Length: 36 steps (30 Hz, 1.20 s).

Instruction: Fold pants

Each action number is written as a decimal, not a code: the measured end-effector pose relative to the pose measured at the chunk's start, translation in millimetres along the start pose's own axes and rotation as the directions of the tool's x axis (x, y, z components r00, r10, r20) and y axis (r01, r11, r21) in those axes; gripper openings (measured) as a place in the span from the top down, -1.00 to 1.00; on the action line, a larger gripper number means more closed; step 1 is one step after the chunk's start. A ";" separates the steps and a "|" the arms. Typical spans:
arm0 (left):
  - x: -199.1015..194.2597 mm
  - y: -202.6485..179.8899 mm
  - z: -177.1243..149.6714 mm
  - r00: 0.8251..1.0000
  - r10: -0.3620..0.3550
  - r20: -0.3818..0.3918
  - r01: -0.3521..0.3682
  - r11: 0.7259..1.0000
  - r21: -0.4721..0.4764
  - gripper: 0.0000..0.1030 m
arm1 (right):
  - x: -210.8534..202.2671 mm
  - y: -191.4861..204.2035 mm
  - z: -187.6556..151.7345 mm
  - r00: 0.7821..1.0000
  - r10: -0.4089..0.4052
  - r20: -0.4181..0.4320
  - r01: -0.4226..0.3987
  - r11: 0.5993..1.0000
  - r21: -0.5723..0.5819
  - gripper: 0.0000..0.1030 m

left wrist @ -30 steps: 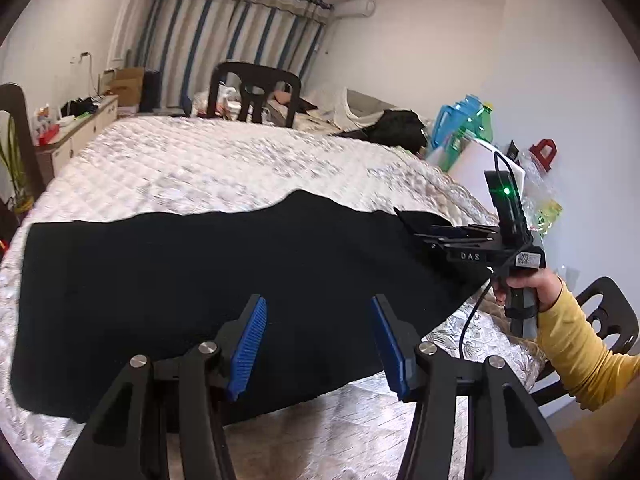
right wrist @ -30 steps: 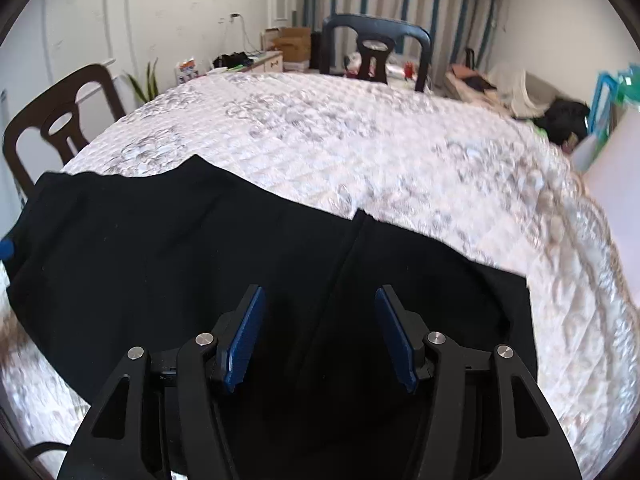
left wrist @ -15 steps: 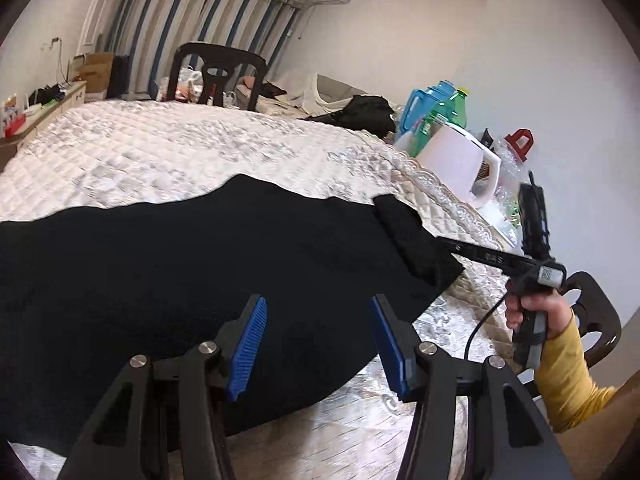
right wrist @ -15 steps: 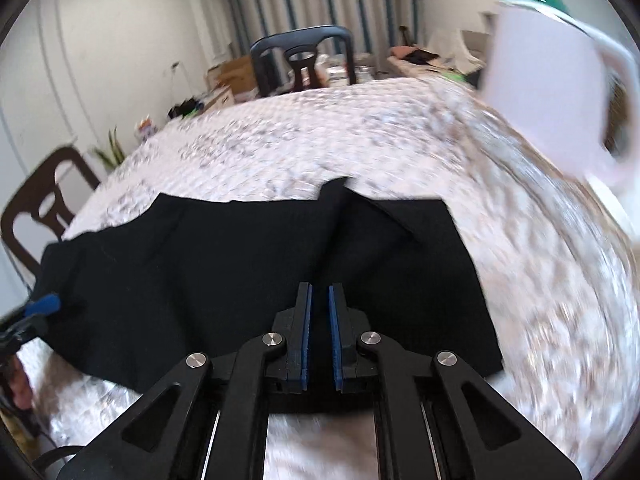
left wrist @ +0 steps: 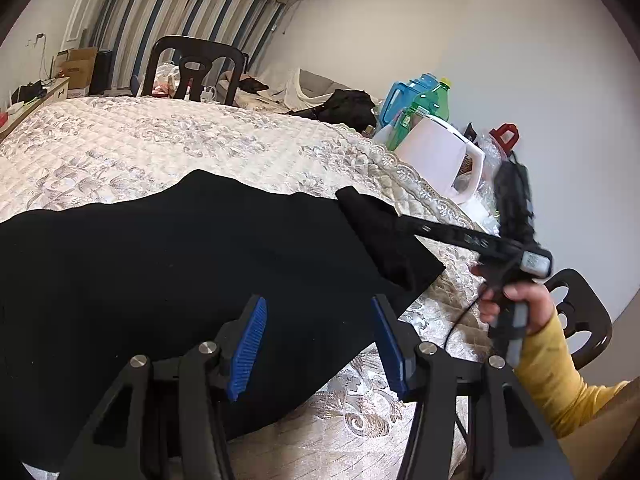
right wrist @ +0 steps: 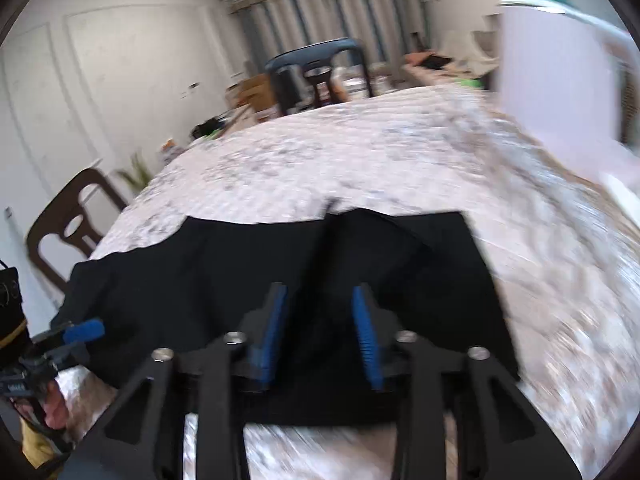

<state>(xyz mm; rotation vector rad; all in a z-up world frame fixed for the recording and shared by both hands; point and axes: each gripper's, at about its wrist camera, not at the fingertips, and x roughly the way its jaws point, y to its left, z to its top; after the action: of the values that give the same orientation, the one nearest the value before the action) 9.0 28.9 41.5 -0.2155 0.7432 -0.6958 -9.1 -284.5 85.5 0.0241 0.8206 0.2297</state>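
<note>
My two grippers, left [left wrist: 318, 344] and right [right wrist: 320, 334], both spread over soft black pants [left wrist: 168, 264] on the quilted floral bed [left wrist: 160, 140].

Left tool [left wrist: 318, 344]: black frame, blue ribbed pads, silver screws.
Right tool [right wrist: 320, 334]: same build, white sticker, black cable.
Sleeve [left wrist: 560, 380]: mustard yellow.
Skin: light.
</note>
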 end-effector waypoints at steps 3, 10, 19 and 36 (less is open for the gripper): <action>0.0 2.0 0.9 1.000 0.016 -0.005 -0.016 1.000 -0.010 -0.09 | 27.6 6.7 11.0 0.999 -0.008 -0.050 0.007 1.000 -0.028 0.21; 3.5 5.9 5.0 1.000 0.011 -0.011 -0.012 0.999 -0.044 -0.09 | 33.0 -7.1 10.9 0.998 -0.005 -0.059 0.007 0.999 0.037 0.95; 29.9 2.3 11.5 0.997 -0.047 -0.054 0.044 0.997 -0.063 -0.09 | -48.1 -51.8 -44.6 0.997 -0.038 0.062 0.020 0.962 0.271 0.95; 48.6 -16.5 19.4 0.993 -0.062 -0.104 0.060 0.998 -0.024 -0.09 | -84.5 -79.9 -69.0 0.988 -0.115 0.099 0.073 0.931 0.357 0.92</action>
<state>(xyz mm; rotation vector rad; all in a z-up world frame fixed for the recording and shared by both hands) 39.6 -16.3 35.9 -0.2228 0.8468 -0.7620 -99.4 -384.9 90.6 0.3330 0.7338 -0.0127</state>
